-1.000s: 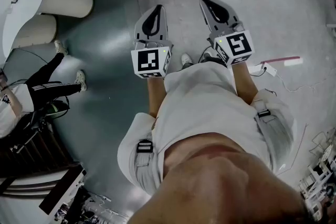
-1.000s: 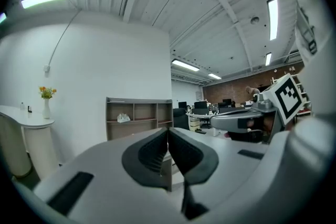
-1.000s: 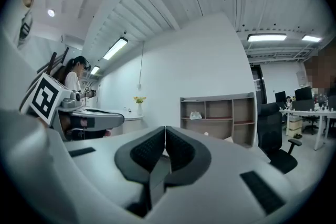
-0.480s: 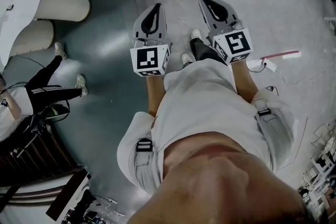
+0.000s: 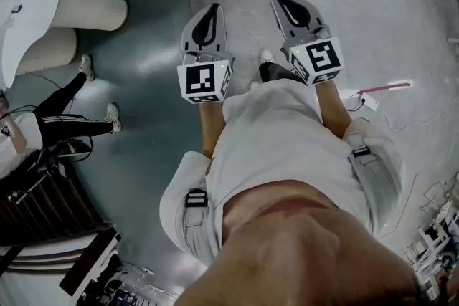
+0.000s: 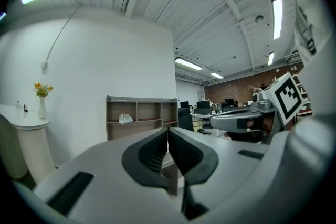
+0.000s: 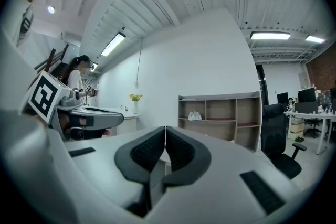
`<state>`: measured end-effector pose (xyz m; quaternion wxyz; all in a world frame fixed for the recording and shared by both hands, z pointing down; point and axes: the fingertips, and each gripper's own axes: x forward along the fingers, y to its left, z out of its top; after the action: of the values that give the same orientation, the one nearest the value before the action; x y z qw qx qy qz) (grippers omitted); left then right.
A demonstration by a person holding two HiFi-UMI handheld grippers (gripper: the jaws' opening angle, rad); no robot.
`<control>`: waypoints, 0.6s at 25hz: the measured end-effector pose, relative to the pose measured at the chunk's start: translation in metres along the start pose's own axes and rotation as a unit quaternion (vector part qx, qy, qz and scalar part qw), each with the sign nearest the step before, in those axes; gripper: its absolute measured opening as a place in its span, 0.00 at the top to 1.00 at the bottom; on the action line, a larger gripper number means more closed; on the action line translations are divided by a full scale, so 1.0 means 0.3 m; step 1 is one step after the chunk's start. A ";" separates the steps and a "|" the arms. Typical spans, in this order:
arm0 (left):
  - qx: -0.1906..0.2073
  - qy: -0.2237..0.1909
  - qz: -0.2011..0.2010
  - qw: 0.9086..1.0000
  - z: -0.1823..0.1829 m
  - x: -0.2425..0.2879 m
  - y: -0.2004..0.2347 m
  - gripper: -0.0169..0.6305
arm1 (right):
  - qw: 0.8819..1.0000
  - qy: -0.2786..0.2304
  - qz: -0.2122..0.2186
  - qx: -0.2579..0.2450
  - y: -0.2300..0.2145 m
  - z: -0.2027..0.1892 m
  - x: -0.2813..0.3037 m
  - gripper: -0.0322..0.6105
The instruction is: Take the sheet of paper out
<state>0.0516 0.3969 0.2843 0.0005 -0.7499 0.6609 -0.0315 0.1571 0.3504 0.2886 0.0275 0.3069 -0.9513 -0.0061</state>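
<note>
The grey floor (image 5: 143, 61) lies below both tools, which are held level and side by side in front of the person. Straight ahead of them against the white wall stands an open wooden shelf (image 7: 219, 97), with an office chair (image 7: 281, 128) off to the right of the right hand-held gripper (image 7: 165, 131). A round white table (image 6: 26, 122) stands left of the left hand-held gripper (image 6: 168, 134).

Both hand-held grippers have their jaws pressed together on nothing. No sheet of paper shows for certain. A small white thing (image 7: 195, 116) sits in the shelf's upper left compartment, too far off to identify.

This looks like the approach. Find the sheet first, then spread one pair of jaws before reaching and pinch a free edge.
</note>
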 end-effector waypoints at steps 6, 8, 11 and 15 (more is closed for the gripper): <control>0.003 0.003 0.012 1.000 0.012 0.155 0.044 0.94 | 1.000 0.000 0.013 0.002 -0.118 0.002 0.120 0.92; 0.005 0.004 0.017 1.000 0.021 0.203 0.051 0.94 | 1.000 0.000 0.018 0.004 -0.159 0.002 0.152 0.92; 0.007 0.007 0.025 1.000 0.031 0.266 0.062 0.94 | 1.000 -0.002 0.025 0.009 -0.216 0.008 0.197 0.92; 0.009 0.010 0.035 0.999 0.042 0.334 0.066 0.94 | 0.999 -0.007 0.033 0.011 -0.282 0.023 0.238 0.92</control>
<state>0.0452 0.2946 0.2756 0.0018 -0.7256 0.6866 -0.0452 0.1482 0.2398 0.2828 0.0179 0.2756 -0.9611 0.0031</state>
